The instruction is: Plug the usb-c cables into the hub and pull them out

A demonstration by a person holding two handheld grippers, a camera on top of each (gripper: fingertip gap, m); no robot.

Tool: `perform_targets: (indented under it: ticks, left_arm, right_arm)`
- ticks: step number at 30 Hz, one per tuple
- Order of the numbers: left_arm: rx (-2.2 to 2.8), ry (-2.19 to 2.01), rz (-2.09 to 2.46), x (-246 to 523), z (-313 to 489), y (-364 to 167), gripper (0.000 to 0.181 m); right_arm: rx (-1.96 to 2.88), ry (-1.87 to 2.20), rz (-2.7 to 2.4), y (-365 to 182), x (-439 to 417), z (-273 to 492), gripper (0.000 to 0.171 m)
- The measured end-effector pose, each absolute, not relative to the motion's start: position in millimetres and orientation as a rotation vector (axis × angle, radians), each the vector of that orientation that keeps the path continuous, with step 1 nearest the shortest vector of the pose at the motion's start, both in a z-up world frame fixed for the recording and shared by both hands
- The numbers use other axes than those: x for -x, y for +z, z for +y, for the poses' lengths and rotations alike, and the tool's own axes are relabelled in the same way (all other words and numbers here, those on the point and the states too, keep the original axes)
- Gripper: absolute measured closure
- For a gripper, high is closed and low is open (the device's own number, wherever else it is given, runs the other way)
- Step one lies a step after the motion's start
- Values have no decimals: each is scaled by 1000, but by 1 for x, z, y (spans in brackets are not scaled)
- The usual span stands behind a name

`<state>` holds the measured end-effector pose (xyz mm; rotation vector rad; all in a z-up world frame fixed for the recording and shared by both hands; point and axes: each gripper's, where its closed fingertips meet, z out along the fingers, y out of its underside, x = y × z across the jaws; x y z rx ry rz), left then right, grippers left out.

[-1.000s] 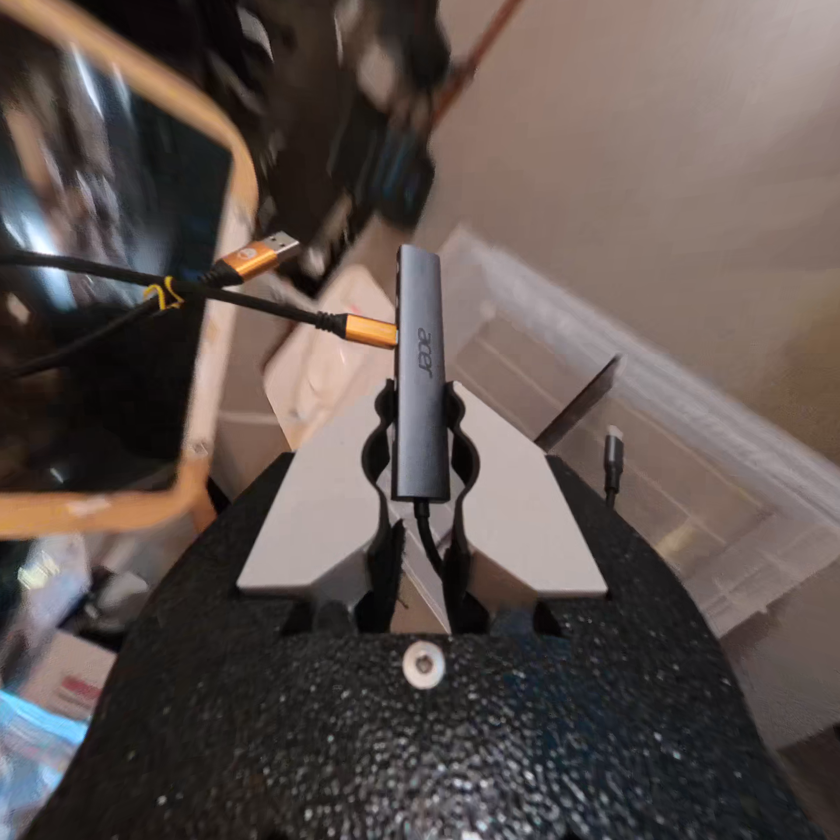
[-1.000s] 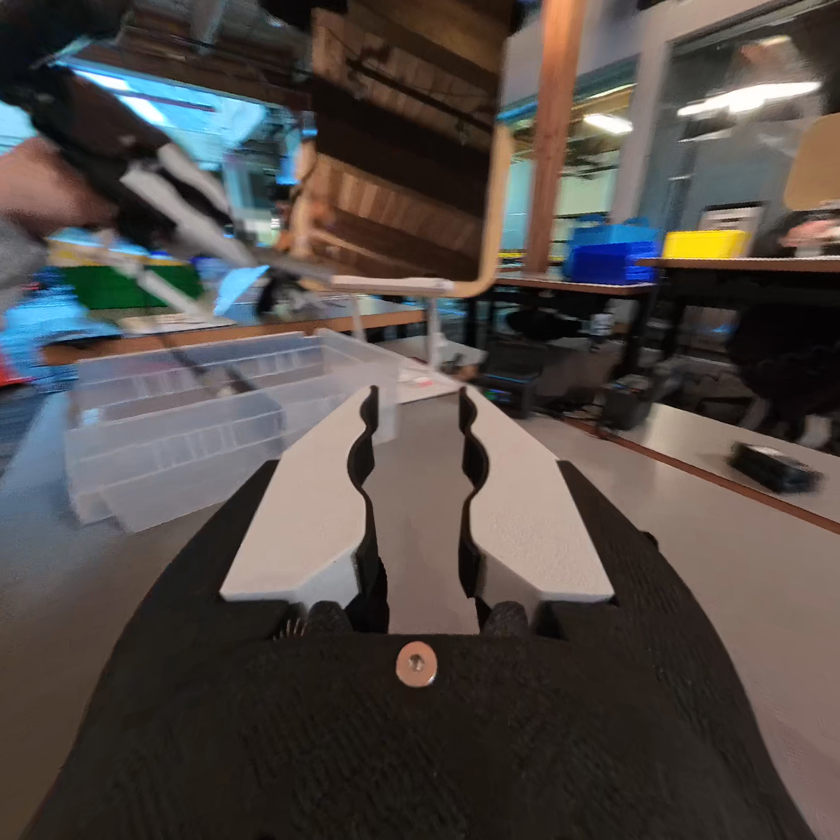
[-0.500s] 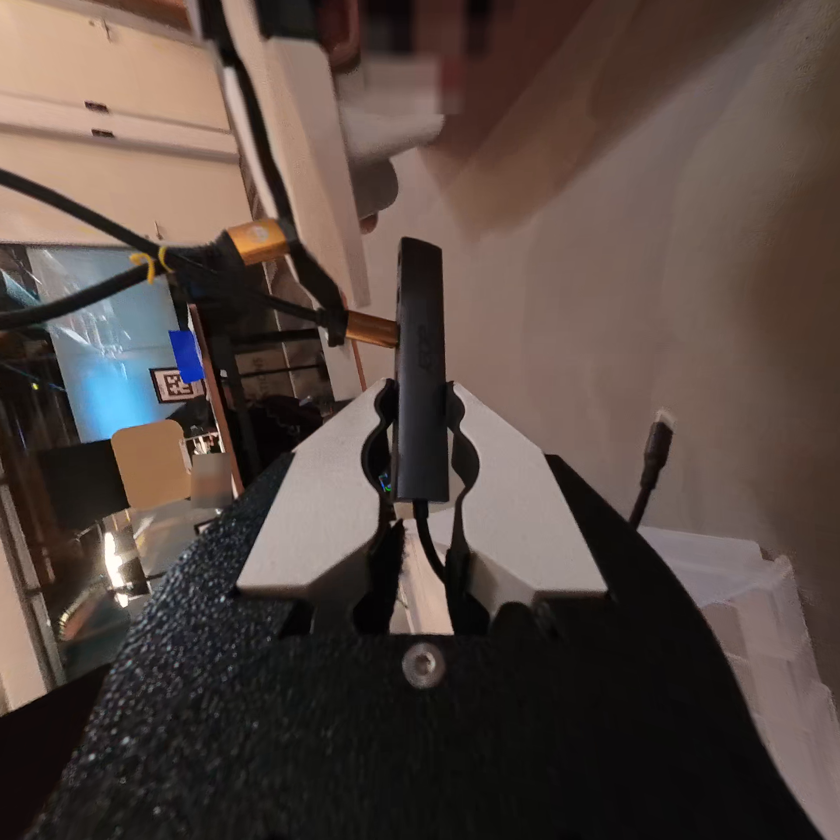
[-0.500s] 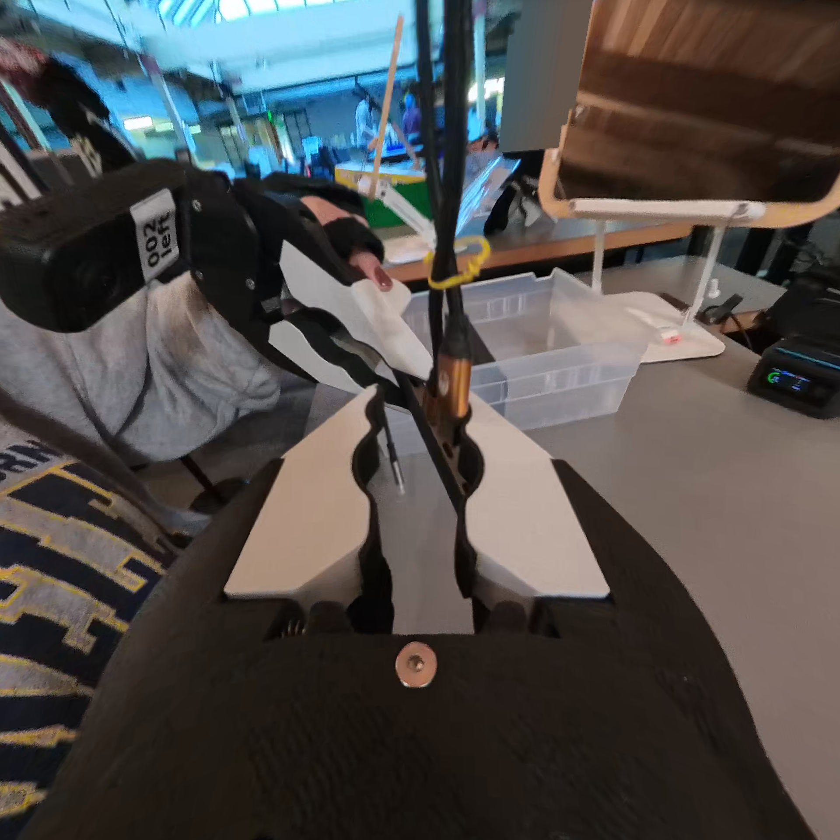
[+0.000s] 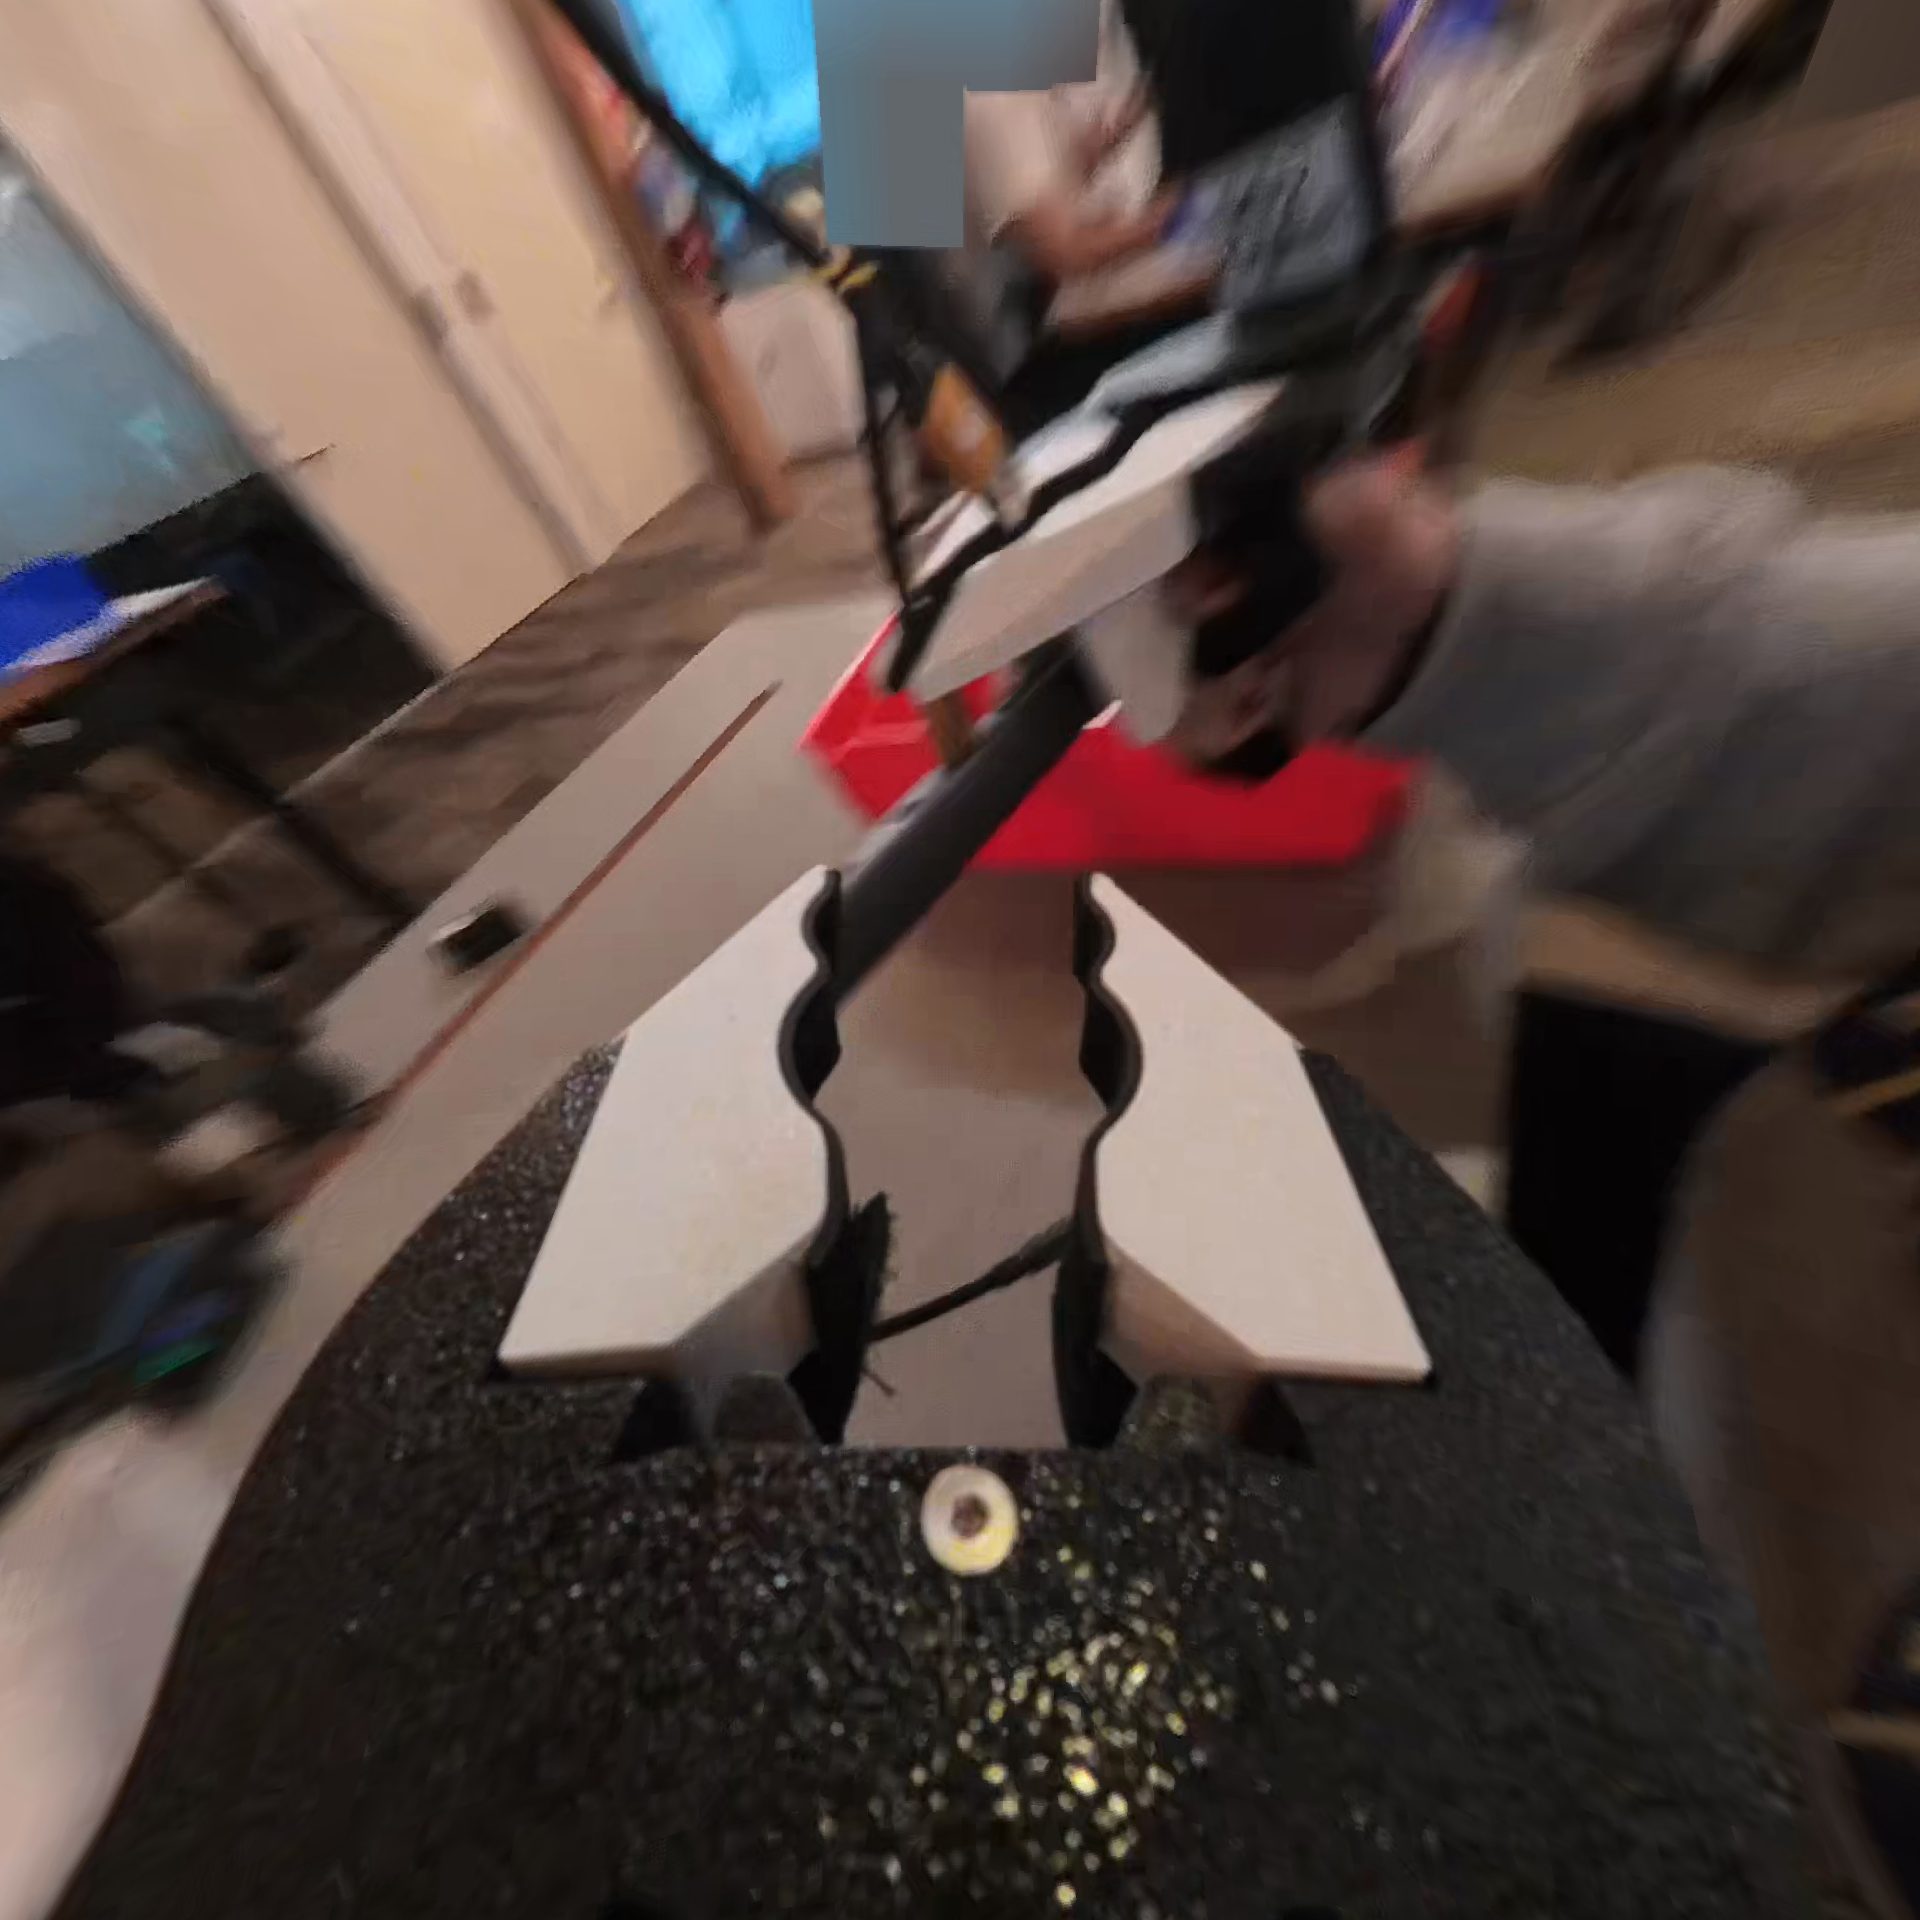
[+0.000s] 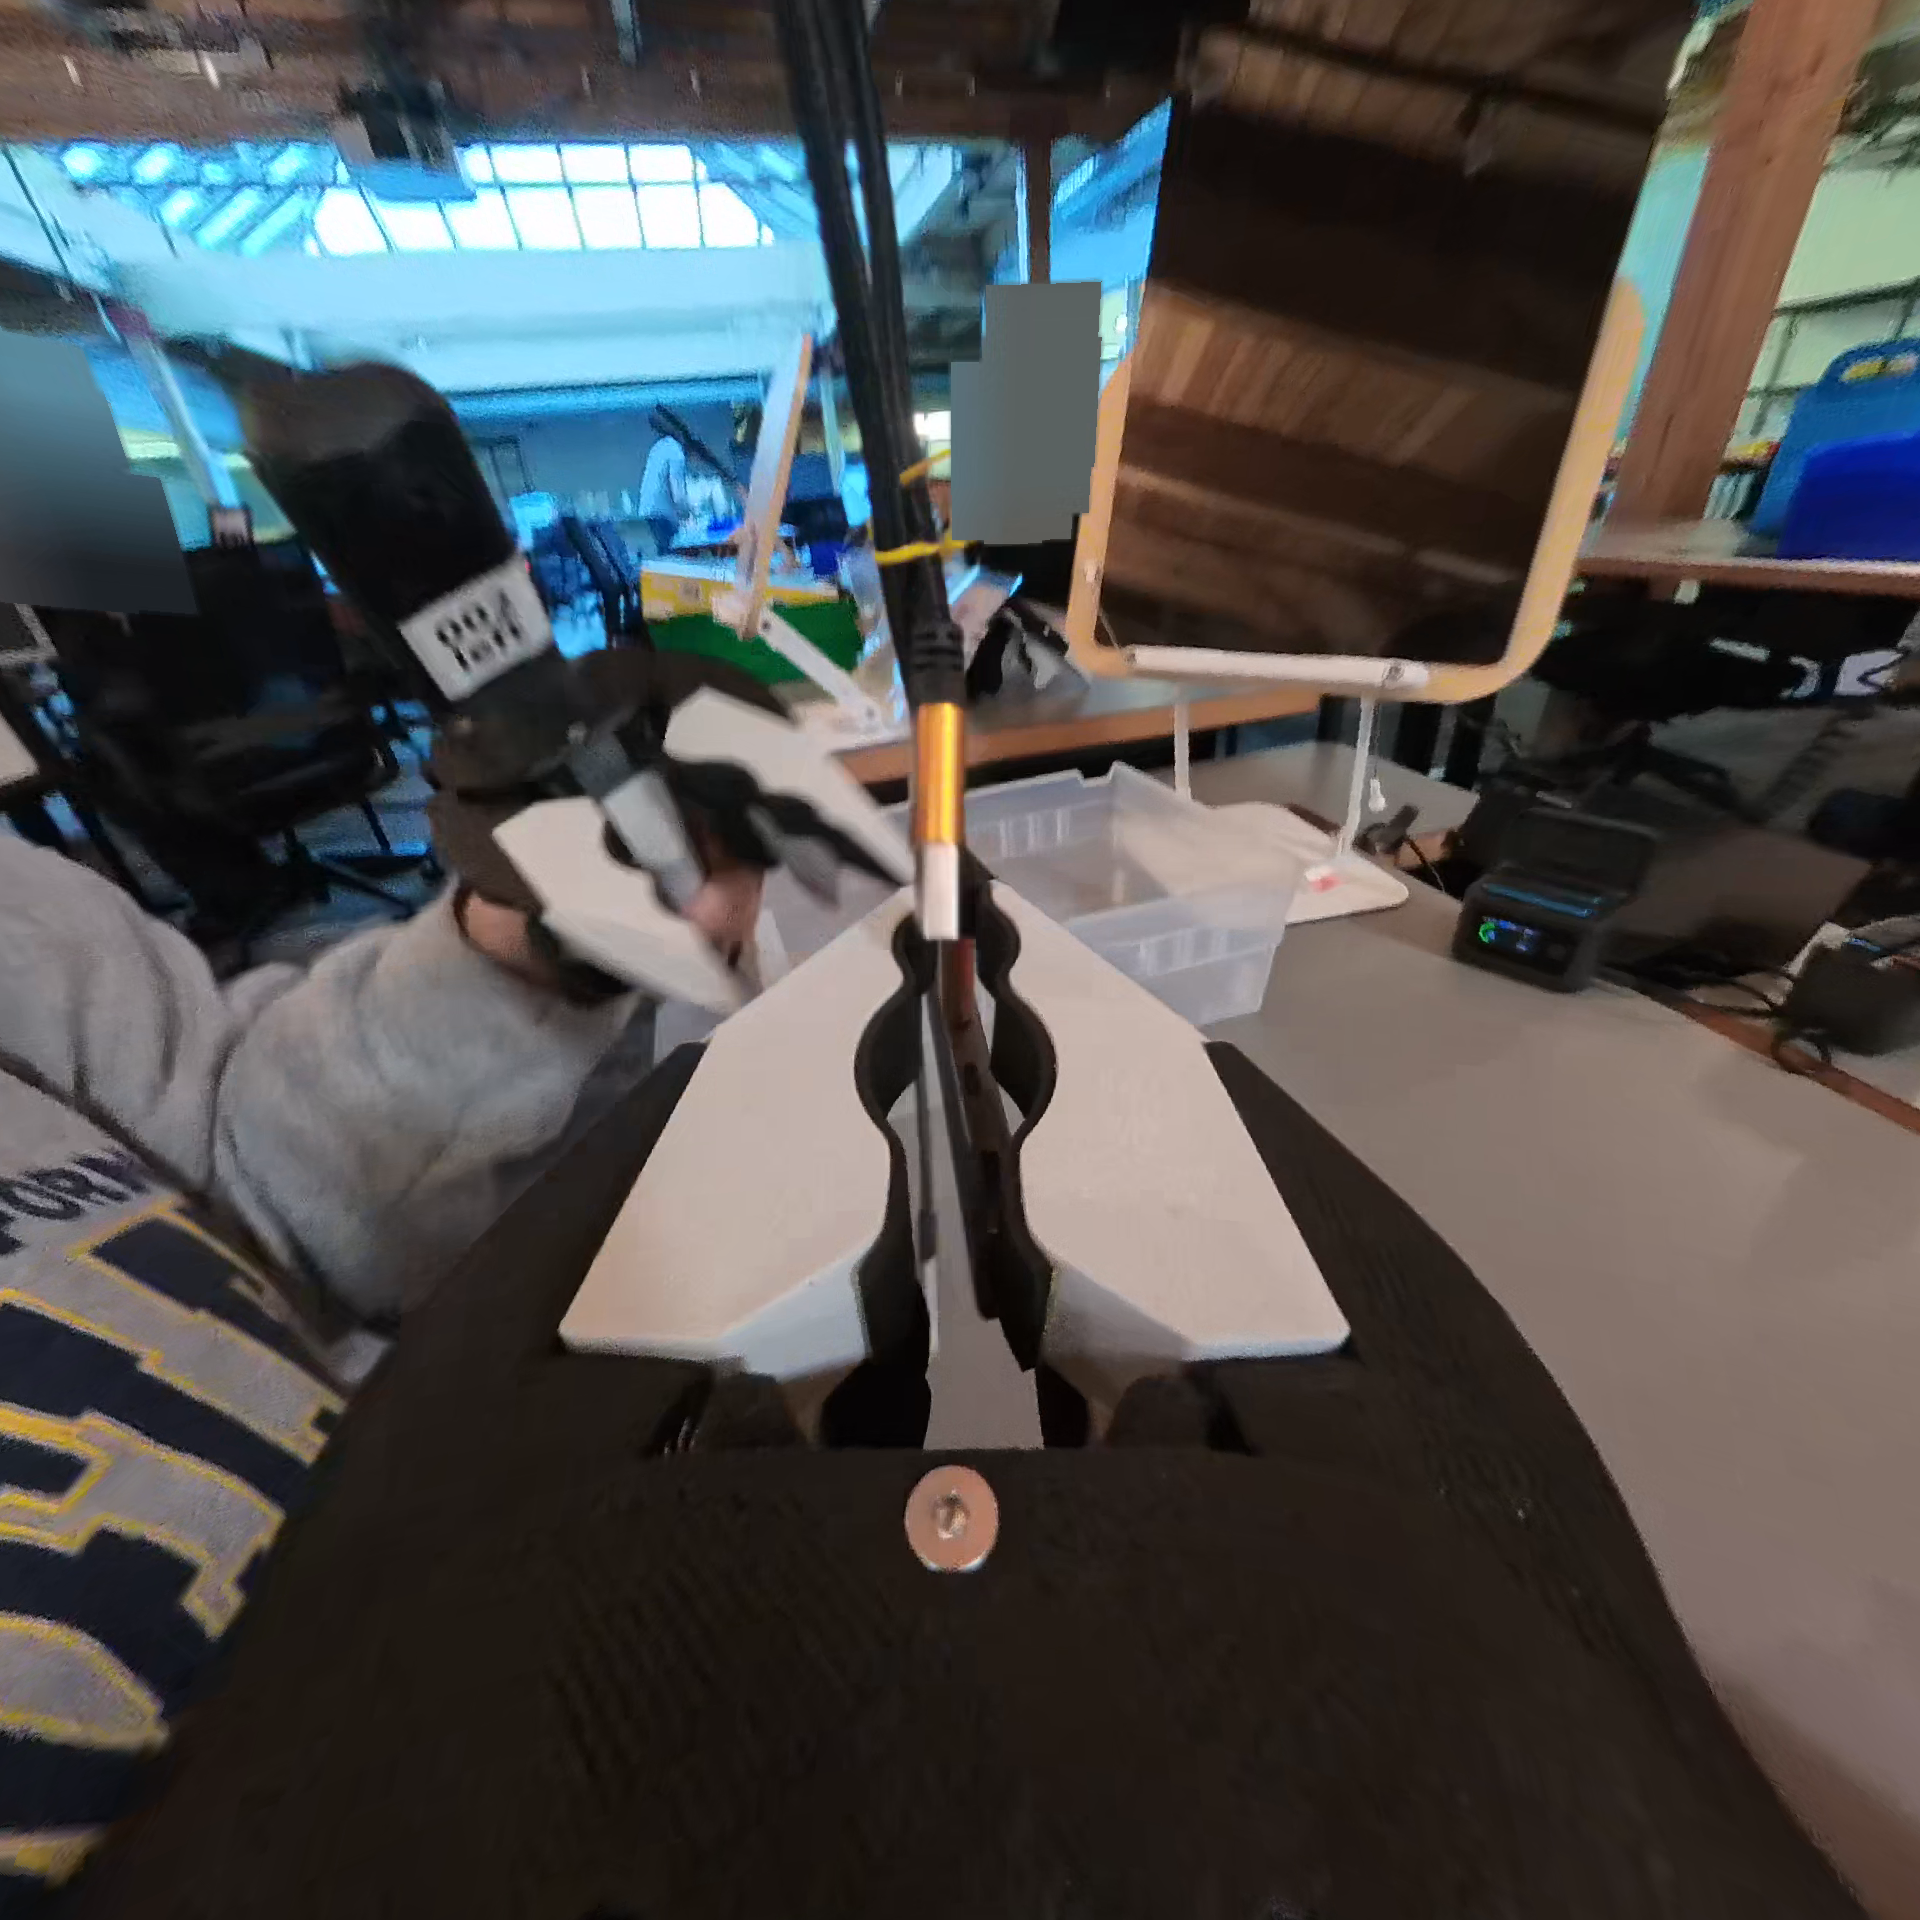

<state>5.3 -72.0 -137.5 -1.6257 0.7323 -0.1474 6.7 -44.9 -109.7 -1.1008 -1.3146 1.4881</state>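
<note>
In the right wrist view my right gripper is shut on the dark hub, which lies edge-on between its fingers. An orange-collared plug on a black cable hangs straight down to the fingertips. I cannot tell whether it is seated in the hub. My left gripper is open. The hub slants from beside its left fingertip up to the right gripper. The hub's thin lead crosses between the left fingers. The left gripper also shows in the right wrist view, open, just left of the hub.
A clear plastic bin stands on the grey table behind the grippers. A tablet on a white stand is at the back right, with a small black device beside it. A red object lies beyond the hub. A grey sleeve is at the left.
My left gripper has opened and let go of the hub. My right gripper has come in and shut on the hub. The left view has swung round.
</note>
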Motion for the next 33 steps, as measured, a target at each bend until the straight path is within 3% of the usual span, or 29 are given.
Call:
perform_targets:
  ticks: [1,5,6,7,9,10,15,16,28,33]
  left_arm:
    - [1546,-338,754,-27,-84,-133,146]
    - [1333,-818,726,-58,-107,-135,167]
    - [1384,-858,663,-56,-97,-145,165]
    - [1441,-882,616,-56,-87,-155,155]
    - [1477,-909,517,-56,-68,-160,119]
    - [1414,-945,496,-57,-66,-151,116]
    - [1097,-1018,468,-43,-75,-111,156]
    - [1131,-1006,454,-42,-71,-114,179]
    - [1255,-920,495,-37,-93,-105,172]
    - [1275,-856,483,-34,-100,-95,173]
  right_arm:
    - [1092,1493,-1282,-104,-10,-43,166]
    - [1057,1507,-1166,-87,-24,-30,166]
    - [1053,1558,-1159,-85,-27,-32,166]
    - [1046,1622,-1159,-83,-29,-37,167]
    - [1027,1745,-1174,-81,-29,-50,167]
    - [1020,1787,-1181,-82,-27,-55,166]
    - [1003,1902,-1221,-89,-18,-75,166]
    - [1002,1905,-1230,-90,-17,-77,166]
    - [1100,2009,-1219,-82,-18,-92,168]
    - [997,1711,-1269,-74,-20,-100,168]
